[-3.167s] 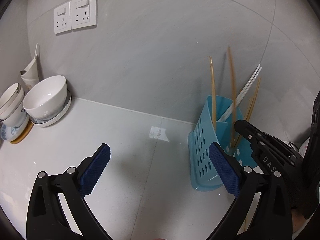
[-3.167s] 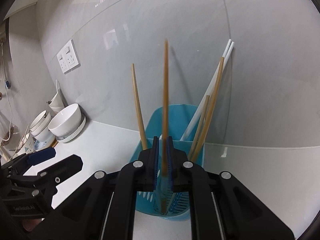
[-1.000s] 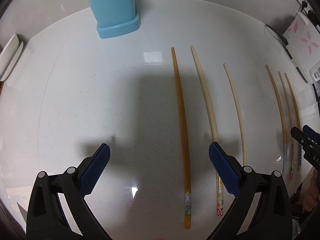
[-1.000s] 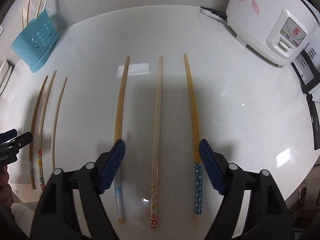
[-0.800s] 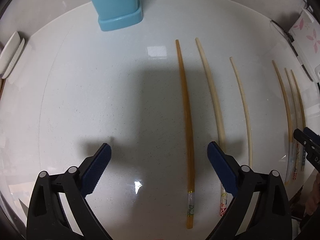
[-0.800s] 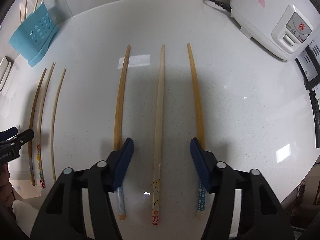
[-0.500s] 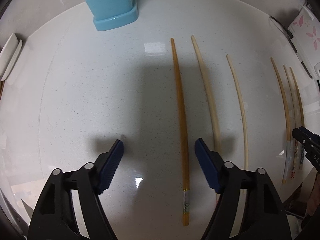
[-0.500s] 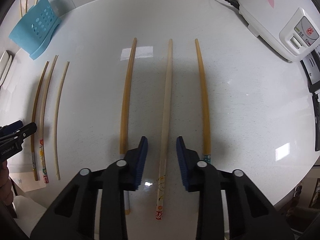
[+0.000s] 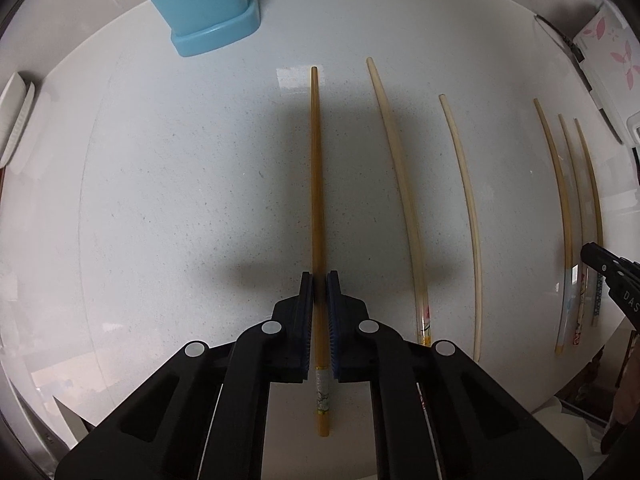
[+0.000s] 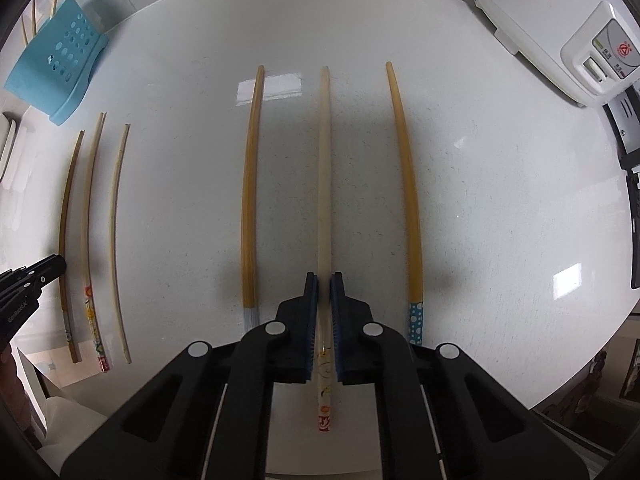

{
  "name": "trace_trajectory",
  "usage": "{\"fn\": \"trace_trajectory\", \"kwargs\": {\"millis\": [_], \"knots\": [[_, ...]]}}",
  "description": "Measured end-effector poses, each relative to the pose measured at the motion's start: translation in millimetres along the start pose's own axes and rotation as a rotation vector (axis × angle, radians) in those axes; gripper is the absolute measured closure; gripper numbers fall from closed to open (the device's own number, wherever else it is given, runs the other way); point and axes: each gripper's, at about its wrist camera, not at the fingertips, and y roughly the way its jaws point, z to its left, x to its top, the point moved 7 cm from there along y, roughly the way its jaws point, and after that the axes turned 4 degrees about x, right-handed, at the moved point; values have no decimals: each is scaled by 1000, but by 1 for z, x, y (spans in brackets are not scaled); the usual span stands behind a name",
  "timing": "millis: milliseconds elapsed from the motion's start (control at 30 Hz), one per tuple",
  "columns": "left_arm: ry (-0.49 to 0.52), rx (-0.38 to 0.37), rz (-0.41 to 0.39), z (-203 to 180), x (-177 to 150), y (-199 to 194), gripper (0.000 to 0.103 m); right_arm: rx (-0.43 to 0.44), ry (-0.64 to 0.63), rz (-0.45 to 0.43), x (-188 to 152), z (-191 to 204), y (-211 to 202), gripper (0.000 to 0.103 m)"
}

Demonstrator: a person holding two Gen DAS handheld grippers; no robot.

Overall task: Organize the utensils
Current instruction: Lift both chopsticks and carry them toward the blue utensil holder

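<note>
In the left wrist view, the left hand-held gripper [image 9: 320, 280] fills the lower middle of the frame, its blue pads closed tight on an amber chopstick [image 9: 317, 184] that runs straight up the centre of the white worktop [image 9: 160, 200]. The chopstick's patterned end pokes out below the pads toward the bottom edge, and its tip points at the blue utensil holder [image 9: 200, 4] at the upper left. To the right of it lie a paler chopstick [image 9: 400, 184] and a thin cream one [image 9: 466, 208], each apart from the next, and three more sit close together near the right edge, where the other gripper's black tip comes in. In the right wrist view, the right hand-held gripper [image 10: 324, 282] sits at the lower middle, pads pressed against a pale chopstick [image 10: 325, 168] with a red and yellow printed end showing near the bottom. An amber chopstick with a grey end [image 10: 250, 184] lies just left of it and one with a blue dotted end [image 10: 406, 184] just right, neither touching it. Whether either gripped chopstick is lifted or flat on the worktop is hard to judge from these angles. The blue holder appears in the upper left corner with sticks standing in it, and a white rice cooker [image 10: 560, 32] occupies the upper right.
</note>
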Motion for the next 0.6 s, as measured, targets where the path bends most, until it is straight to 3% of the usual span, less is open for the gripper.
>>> {"fn": "trace_trajectory", "kwargs": {"millis": [300,333,600], "knots": [[12,-23,-32,2,1,-9,97,6,11,-21,0,-6,-7,97],[13,-26,-38,10,-15,-16,97,9,12,-26,0,-6,-9,97],[14,-43,-109,23,-24,-41,97,28,9,-82,3,1,-30,97]]}}
